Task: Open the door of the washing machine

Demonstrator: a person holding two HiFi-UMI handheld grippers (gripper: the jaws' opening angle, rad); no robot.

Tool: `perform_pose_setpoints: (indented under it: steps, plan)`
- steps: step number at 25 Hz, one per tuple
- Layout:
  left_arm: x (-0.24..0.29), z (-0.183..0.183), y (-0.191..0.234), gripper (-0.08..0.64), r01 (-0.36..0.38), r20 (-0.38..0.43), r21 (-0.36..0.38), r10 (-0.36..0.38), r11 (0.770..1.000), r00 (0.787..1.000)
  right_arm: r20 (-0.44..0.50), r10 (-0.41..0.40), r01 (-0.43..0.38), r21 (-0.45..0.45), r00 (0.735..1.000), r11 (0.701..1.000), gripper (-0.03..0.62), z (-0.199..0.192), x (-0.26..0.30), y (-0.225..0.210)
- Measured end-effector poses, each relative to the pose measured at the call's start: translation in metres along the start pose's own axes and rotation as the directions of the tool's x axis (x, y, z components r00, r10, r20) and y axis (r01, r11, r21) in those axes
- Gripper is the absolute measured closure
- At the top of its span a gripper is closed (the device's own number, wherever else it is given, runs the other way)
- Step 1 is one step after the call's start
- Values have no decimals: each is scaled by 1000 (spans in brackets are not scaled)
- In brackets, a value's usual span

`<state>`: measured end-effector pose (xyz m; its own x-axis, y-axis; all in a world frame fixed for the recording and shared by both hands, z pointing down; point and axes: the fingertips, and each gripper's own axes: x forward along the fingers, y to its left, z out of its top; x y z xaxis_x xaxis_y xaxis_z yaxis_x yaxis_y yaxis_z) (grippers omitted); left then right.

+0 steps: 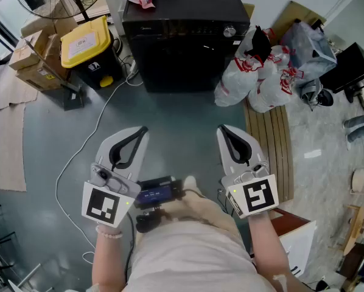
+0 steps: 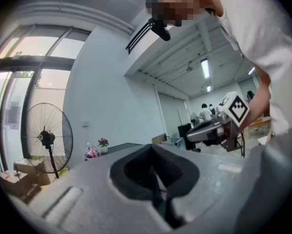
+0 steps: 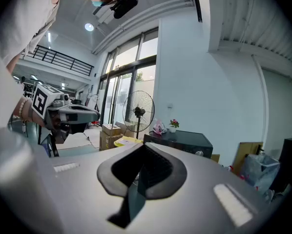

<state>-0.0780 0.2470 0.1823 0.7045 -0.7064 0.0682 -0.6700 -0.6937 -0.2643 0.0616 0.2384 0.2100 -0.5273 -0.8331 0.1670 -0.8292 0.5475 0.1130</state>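
Facing the washing machine (image 1: pixel 182 47), left gripper (image 1: pixel 143 130) and right gripper (image 1: pixel 222 129) are closed, empty.

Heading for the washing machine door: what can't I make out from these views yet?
Door edge and handle: head view, washing machine front is dark and foreshortened; neither shows.
Right gripper view: machine small, its lower front hidden behind right gripper.
Left gripper view: left gripper covers all but its top.
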Motion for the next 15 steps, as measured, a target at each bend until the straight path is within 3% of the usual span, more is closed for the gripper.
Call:
perform_pose_setpoints:
  steps: [15]
  plan:
    - [0,-5,3,565,-14,-8,-25,14,1000,1000,1,0,0,32,1000,999,590,-3,4,0]
